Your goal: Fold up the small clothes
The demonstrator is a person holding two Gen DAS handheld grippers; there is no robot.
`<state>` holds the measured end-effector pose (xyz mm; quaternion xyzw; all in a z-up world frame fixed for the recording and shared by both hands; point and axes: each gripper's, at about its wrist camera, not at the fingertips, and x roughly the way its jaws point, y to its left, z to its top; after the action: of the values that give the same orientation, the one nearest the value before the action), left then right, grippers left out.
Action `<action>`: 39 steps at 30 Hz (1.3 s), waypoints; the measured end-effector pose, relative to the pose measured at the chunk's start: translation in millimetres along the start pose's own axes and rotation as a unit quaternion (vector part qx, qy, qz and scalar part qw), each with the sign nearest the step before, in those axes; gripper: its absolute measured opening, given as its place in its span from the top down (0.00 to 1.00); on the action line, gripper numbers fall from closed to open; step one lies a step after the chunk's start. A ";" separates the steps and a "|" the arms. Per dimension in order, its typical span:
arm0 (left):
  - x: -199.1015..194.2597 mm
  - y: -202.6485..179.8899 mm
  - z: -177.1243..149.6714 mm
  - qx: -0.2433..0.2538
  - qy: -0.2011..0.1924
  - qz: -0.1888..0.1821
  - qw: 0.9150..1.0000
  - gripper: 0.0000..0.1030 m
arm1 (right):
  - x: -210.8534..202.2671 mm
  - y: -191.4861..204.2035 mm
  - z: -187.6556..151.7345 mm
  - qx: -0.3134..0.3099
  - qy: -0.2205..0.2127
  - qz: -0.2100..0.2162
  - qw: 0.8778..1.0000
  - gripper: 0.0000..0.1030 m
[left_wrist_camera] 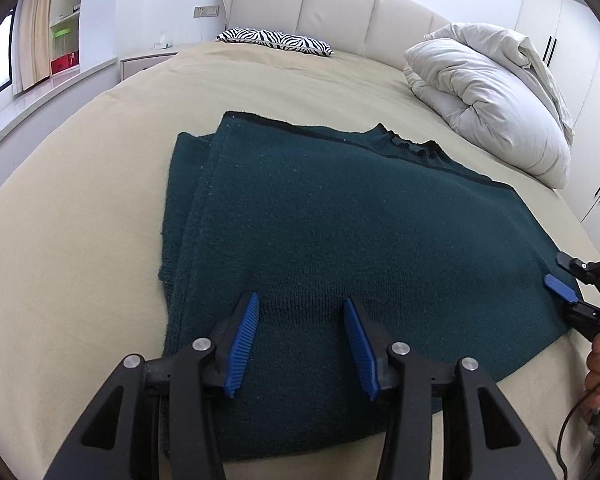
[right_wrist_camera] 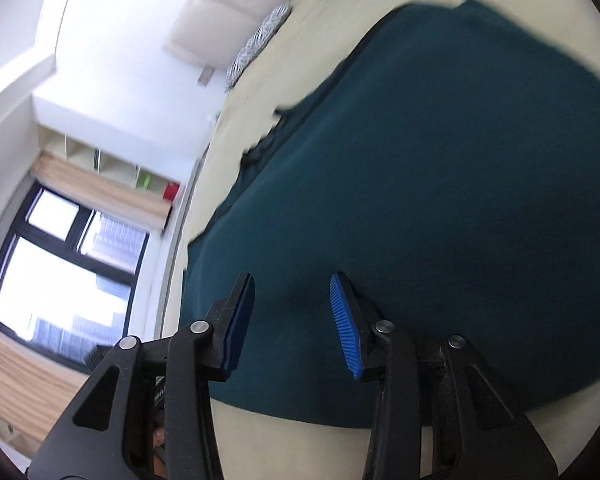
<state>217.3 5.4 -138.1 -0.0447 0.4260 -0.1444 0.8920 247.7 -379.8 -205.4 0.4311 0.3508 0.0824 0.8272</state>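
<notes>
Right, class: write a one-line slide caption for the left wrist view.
Open left tongs over a partly folded dark green sweater on a beige bed, right tongs at its side.

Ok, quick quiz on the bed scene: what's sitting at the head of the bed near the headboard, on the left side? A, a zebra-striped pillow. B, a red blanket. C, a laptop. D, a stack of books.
A: a zebra-striped pillow lies against the headboard, beyond the dark green sweater; the bunched white duvet sits on the other side.
</notes>
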 end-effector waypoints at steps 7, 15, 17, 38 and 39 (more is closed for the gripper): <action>-0.5 -2.7 -0.3 0.003 -0.001 0.004 1.000 0.54 | -85.6 -44.3 37.3 0.020 -0.098 -0.091 0.991 0.59; -7.6 -3.5 5.1 -0.007 0.005 0.003 1.000 0.53 | -106.7 -59.2 75.8 0.002 -0.087 -0.097 0.991 0.38; -17.1 -7.4 9.8 -0.022 0.000 -0.003 1.000 0.53 | -110.0 -59.2 79.7 0.000 -0.061 -0.081 0.995 0.38; 17.5 -32.4 18.1 -0.041 0.009 -0.063 0.997 0.52 | -50.8 -65.4 86.3 0.078 0.072 -0.051 0.993 0.63; 17.5 -32.5 17.6 -0.039 0.009 -0.062 0.997 0.52 | -51.3 -64.7 85.7 0.078 0.071 -0.050 0.993 0.63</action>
<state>234.2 -31.5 -133.4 -0.1045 0.4355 -0.1829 0.8752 254.9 -498.3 -196.5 0.4695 0.4349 0.0438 0.7671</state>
